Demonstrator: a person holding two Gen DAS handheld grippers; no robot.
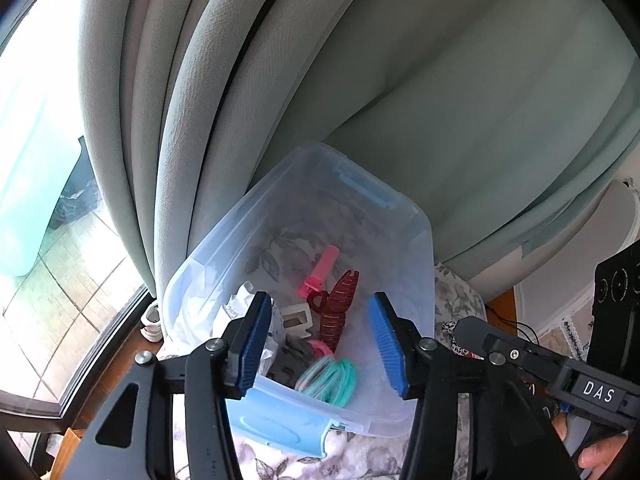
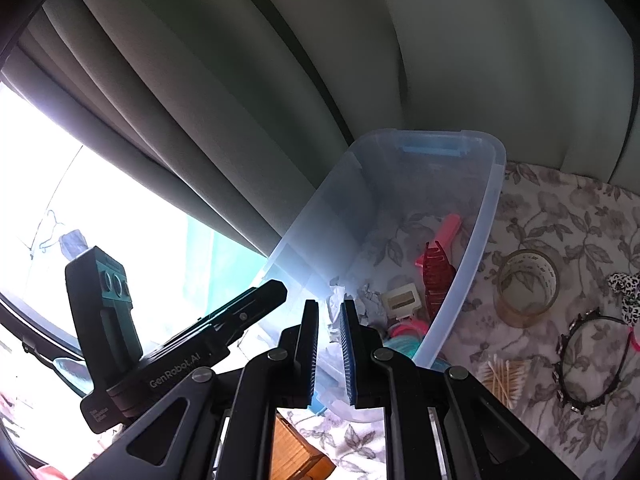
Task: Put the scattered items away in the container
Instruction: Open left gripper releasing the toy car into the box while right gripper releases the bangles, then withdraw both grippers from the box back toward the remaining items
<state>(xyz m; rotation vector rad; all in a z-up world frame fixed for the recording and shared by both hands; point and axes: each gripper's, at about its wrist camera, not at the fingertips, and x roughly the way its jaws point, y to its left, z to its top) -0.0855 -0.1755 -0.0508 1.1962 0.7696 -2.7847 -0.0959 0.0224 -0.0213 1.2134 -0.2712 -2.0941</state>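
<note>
A clear plastic bin (image 1: 224, 236) with blue handles stands on a floral cloth against the curtain. Inside lie a dark red claw clip (image 1: 336, 312), a pink clip (image 1: 322, 270), a white clip (image 1: 294, 318), teal hair ties (image 1: 332, 380) and crumpled paper (image 1: 240, 304). My left gripper (image 1: 320, 344) hovers open over the bin's near end with nothing between its blue pads. My right gripper (image 2: 329, 354) is over the bin's (image 2: 490, 208) near left corner, its pads a narrow gap apart and holding nothing. Outside the bin lie a tape roll (image 2: 526, 288), a studded black headband (image 2: 588, 360), cotton swabs (image 2: 504, 376) and a leopard-print hair tie (image 2: 624, 292).
Grey-green curtain folds (image 1: 248, 80) hang right behind the bin. A bright window (image 1: 36, 128) fills the left side. A wooden box (image 2: 296, 452) sits below the table edge. The floral cloth (image 2: 560, 216) right of the bin carries the loose items.
</note>
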